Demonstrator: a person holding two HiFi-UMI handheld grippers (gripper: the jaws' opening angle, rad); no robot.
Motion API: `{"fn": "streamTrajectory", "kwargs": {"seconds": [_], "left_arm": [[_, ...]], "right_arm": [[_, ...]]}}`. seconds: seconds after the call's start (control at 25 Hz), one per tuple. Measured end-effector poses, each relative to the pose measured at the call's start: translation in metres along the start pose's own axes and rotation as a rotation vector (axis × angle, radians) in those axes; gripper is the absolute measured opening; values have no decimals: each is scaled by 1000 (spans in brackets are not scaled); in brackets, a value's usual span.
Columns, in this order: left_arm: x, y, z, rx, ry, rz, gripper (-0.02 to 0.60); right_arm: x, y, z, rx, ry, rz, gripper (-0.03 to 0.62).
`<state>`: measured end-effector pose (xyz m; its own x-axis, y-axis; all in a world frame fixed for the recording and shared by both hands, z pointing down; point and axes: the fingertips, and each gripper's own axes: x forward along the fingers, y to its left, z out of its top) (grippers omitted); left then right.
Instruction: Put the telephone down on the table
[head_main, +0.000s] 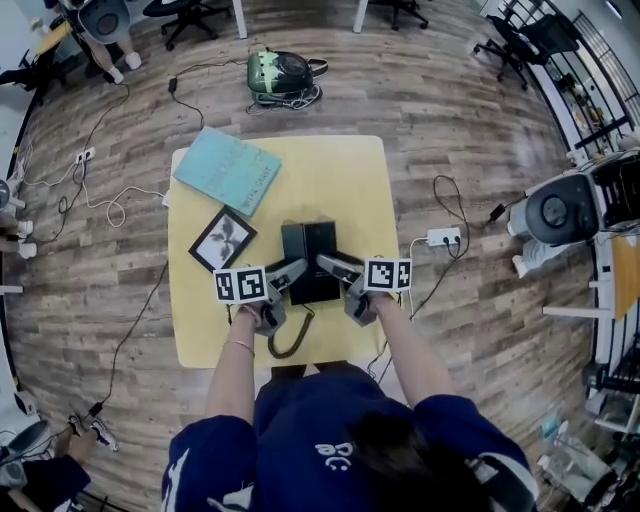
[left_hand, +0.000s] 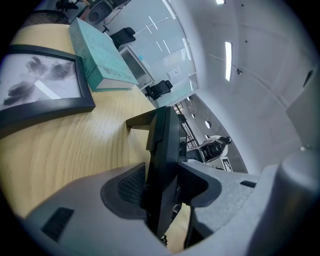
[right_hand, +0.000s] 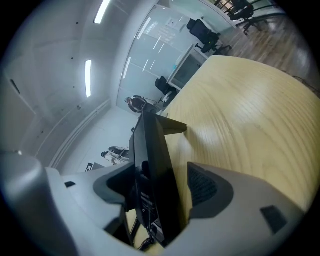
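The black telephone (head_main: 310, 262) rests on the yellow table (head_main: 330, 180), with its coiled cord (head_main: 290, 340) trailing toward the near edge. My left gripper (head_main: 290, 272) holds the phone's left side. In the left gripper view the phone (left_hand: 165, 150) stands edge-on between the jaws of the left gripper (left_hand: 160, 185), and both pads (left_hand: 127, 185) lie against it. My right gripper (head_main: 330, 265) is at the phone's right side. In the right gripper view the phone (right_hand: 152, 160) sits inside the right gripper (right_hand: 162, 187), but a strip of table shows between it and the right pad (right_hand: 202, 185).
A teal book (head_main: 228, 170) lies at the table's far left corner, with a black picture frame (head_main: 222, 240) just left of the phone. On the floor are a green backpack (head_main: 280, 75) beyond the table and a power strip (head_main: 443, 237) with cables to the right.
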<state>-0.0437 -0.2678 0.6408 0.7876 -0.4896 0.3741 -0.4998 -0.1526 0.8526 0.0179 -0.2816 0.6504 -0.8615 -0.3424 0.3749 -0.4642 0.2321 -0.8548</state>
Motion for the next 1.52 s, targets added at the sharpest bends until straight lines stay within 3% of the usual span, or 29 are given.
{"fn": "streamTrajectory", "kwargs": {"seconds": [0.28, 0.48, 0.72, 0.96, 1.12, 1.32, 1.52], "left_arm": [[-11, 1, 4, 98, -30, 155, 193], [-36, -3, 18, 202, -134, 271, 206], [-55, -34, 27, 317, -206, 307, 210], [-81, -70, 38, 447, -288, 329, 210], [-106, -96, 35, 539, -374, 341, 210], [-128, -113, 12, 618, -393, 390, 210], [-133, -117, -13, 664, -389, 422, 210]], "right_arm": [[-9, 11, 2, -70, -26, -16, 356], [-27, 14, 19, -201, -68, -100, 371], [-53, 36, 38, -277, -138, -116, 371], [-67, 66, 30, -516, -96, -171, 371], [-82, 86, 23, -621, -142, -220, 371], [-104, 109, 16, -685, -225, -283, 371], [-108, 116, -7, -733, -245, -323, 371]]}}
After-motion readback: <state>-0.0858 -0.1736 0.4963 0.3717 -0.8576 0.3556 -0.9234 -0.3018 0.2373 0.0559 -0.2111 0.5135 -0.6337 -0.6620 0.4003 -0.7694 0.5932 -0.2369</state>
